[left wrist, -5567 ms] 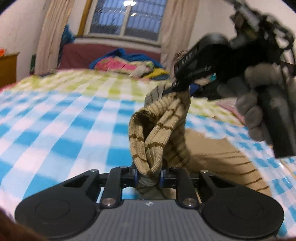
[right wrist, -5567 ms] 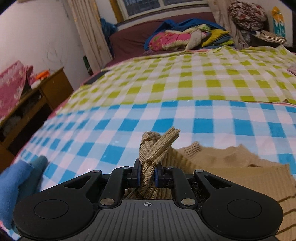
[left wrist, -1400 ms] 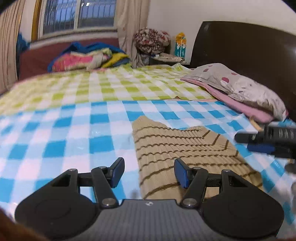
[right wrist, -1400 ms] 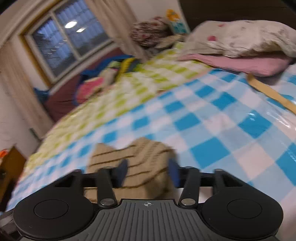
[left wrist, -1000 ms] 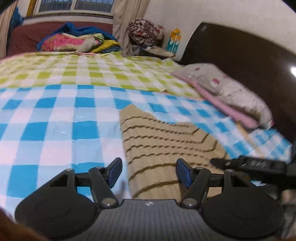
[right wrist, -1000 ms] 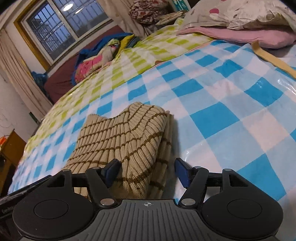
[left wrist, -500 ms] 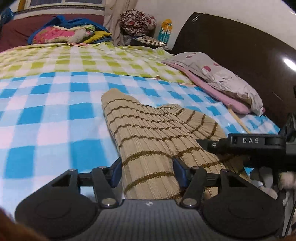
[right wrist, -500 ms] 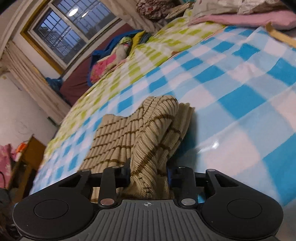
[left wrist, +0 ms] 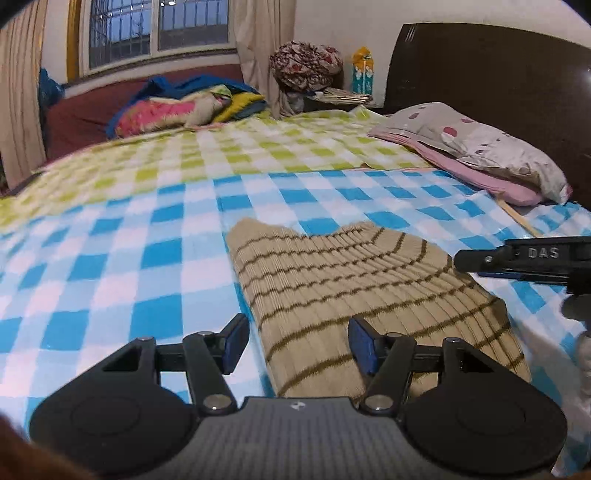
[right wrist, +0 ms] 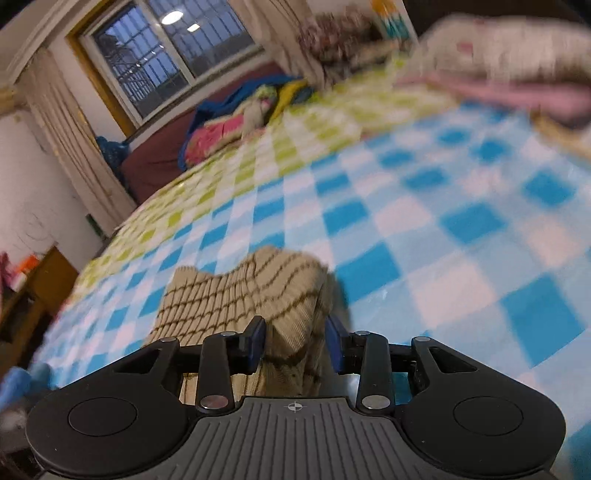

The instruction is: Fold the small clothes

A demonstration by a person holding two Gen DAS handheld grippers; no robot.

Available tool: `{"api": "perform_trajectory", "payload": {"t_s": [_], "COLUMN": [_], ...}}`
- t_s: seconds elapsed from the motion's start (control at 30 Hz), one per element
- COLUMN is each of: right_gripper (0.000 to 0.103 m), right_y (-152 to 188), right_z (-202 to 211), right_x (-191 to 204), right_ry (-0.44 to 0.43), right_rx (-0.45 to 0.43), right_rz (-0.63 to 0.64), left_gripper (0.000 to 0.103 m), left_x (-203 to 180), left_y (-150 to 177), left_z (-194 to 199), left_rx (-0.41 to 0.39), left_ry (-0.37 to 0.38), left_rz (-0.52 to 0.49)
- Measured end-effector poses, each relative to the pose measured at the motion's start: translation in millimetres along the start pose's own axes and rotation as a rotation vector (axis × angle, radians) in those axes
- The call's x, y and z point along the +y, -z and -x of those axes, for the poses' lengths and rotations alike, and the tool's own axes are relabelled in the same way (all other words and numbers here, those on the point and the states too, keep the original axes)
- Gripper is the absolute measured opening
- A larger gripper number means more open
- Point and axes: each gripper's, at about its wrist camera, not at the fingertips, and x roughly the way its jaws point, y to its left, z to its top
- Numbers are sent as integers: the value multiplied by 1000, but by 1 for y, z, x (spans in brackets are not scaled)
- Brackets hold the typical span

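Since a second ago, the right gripper (right wrist: 295,341) has closed, apparently pinching the sweater (left wrist: 354,295) on the bed (left wrist: 110,266); left gripper (left wrist: 295,341) stays spread, straddling its edge.

You are working in a home bedroom; a bed (left wrist: 110,229) under a blue and green checked sheet fills the view; at 2 o'clock a pillow (left wrist: 476,147) lies against the dark headboard (left wrist: 491,70); at 11 o'clock a barred window (left wrist: 155,29) with curtains (left wrist: 258,40); beneath it, heaped bedding (left wrist: 184,107).
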Motion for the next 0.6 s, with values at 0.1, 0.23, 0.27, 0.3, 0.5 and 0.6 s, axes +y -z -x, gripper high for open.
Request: {"api": "perform_trajectory", "payload": {"t_s": [0.1, 0.23, 0.27, 0.3, 0.5, 0.6], "right_gripper": [30, 28, 28, 28, 28, 28], "right_y": [4, 17, 21, 25, 29, 37], "right_z": [13, 13, 7, 0, 22, 35], "right_x": [20, 27, 24, 21, 25, 30], "right_ry": [3, 39, 78, 103, 117, 114], "right_rx": [-42, -17, 13, 36, 6, -6], "right_rz": [88, 176, 184, 185, 188, 200], "left_gripper": [65, 66, 66, 66, 65, 66], "left_x": [-7, -17, -18, -19, -29, -33], "left_y": [4, 15, 16, 15, 18, 24], "left_z": [-2, -4, -4, -3, 13, 17], "left_rx": [20, 40, 44, 52, 46, 56], "left_ry": [-34, -81, -80, -82, -123, -129], "left_rz": [5, -17, -11, -4, -18, -22]}}
